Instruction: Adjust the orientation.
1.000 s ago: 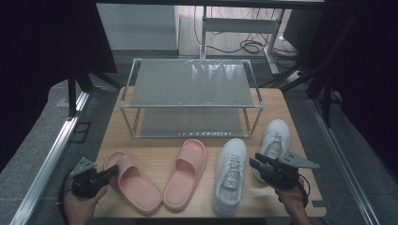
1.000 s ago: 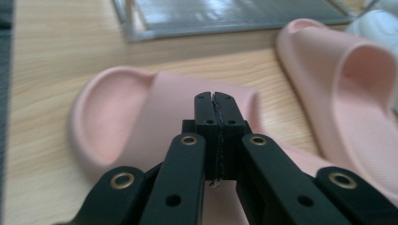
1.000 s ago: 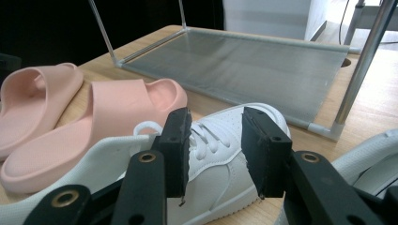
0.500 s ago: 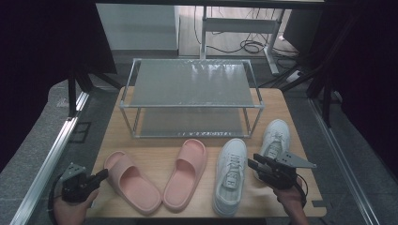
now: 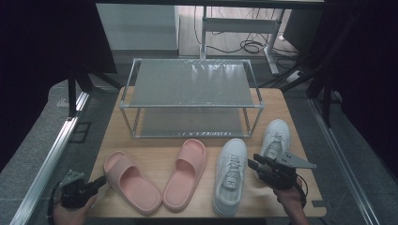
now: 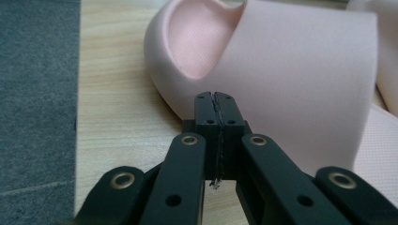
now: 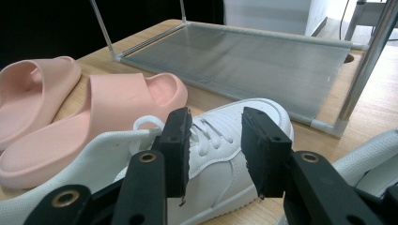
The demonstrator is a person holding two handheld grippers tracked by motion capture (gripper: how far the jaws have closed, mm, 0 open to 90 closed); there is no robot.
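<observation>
On the bench (image 5: 300, 140) lie 2 pink slides and 2 white sneakers in front of a wire rack (image 5: 190, 96). The left gripper (image 5: 96, 183) sits at the bench's near left corner, its fingers pressed together on nothing, tips just beside the left slide (image 5: 131, 180). The right gripper (image 5: 253, 165) hovers between the sneakers, fingers spread and empty, over the edge of the left sneaker (image 5: 230, 176). The right sneaker (image 5: 276, 137) lies just beyond it.
</observation>
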